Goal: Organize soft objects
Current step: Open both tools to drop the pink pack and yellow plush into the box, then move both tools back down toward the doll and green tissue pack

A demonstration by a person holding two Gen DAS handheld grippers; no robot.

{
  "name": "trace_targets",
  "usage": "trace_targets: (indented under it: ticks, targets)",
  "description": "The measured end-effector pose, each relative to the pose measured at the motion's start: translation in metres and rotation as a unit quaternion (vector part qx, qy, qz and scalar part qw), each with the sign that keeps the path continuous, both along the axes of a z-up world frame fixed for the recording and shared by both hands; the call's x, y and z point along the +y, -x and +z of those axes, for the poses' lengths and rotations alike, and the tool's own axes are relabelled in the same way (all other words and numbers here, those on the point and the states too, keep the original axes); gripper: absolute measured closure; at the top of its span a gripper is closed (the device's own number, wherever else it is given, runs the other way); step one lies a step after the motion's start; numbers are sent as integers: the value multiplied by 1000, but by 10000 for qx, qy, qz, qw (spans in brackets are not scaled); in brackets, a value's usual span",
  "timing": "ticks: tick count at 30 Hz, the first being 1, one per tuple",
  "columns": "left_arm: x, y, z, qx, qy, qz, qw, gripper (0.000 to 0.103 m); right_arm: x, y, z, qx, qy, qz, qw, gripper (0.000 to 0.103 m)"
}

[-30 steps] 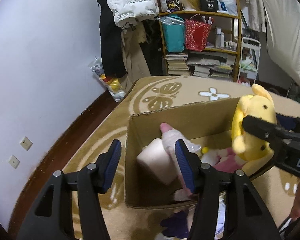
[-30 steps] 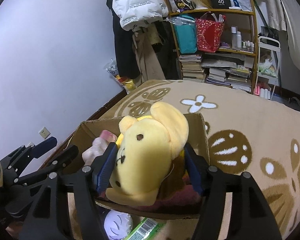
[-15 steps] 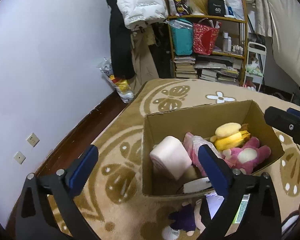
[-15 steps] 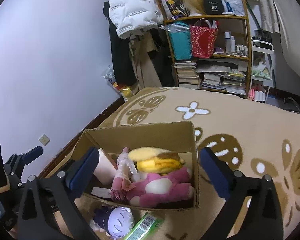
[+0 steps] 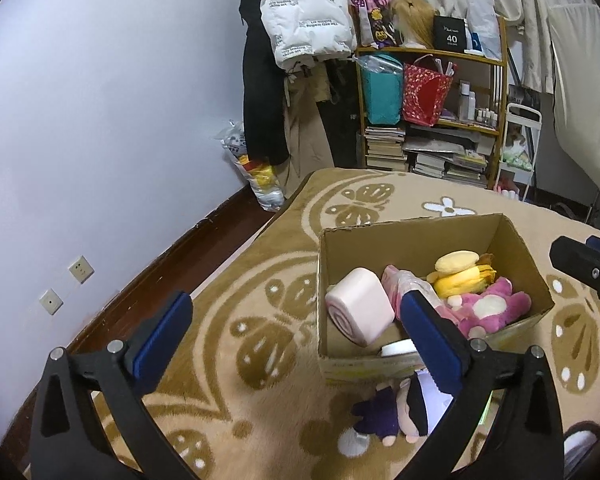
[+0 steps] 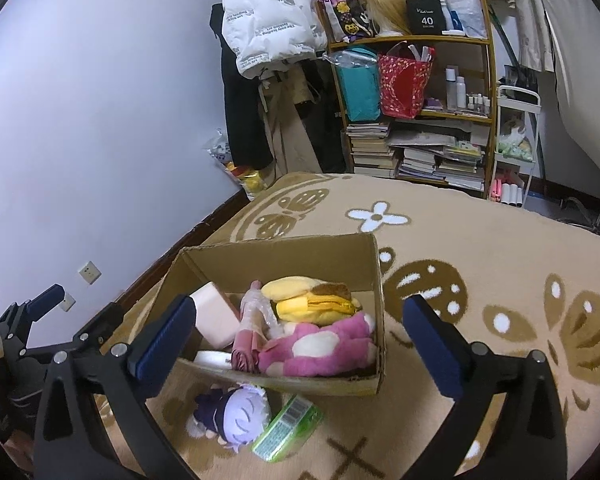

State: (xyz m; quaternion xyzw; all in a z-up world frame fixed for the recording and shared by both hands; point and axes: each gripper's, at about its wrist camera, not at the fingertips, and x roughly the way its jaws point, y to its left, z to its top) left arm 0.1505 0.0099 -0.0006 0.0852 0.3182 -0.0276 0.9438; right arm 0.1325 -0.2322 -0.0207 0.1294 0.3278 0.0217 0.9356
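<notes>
Both grippers hang above the rug with nothing between their blue pads. The left gripper (image 5: 296,316) has just been opening and its jaws now stand wide apart; the right gripper (image 6: 300,324) has likewise just spread to its widest and holds nothing. The cardboard box (image 6: 284,256) sits on the patterned rug (image 6: 480,248), just ahead of both grippers at 12 o'clock. Inside it, the yellow plush (image 6: 308,300) lies toward the far side, the pink plush (image 6: 320,348) rests against the near wall below it, and a pale pink roll cushion (image 5: 360,312) leans in the box's 9 o'clock end. Outside the box, touching its near wall at 6 o'clock, lie 1 purple-haired doll (image 6: 236,412) and 1 green packet (image 6: 288,428) beside it.
</notes>
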Motion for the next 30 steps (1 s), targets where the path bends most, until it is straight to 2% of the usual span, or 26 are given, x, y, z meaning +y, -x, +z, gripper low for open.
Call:
trace_targets:
  ticks: [9, 28, 30]
  targets:
    - [3, 19, 5, 29, -16, -1, 10000, 0, -5, 18, -5, 172, -198, -24, 9997, 0]
    - [-16, 12, -50, 1068, -88, -338, 9937, 0, -1, 16, -68, 1232, -581, 196, 9905, 0]
    - [-18, 11, -54, 1168, -100, -379, 9924, 0, -2, 11, -77, 1414, -692, 216, 9873, 10]
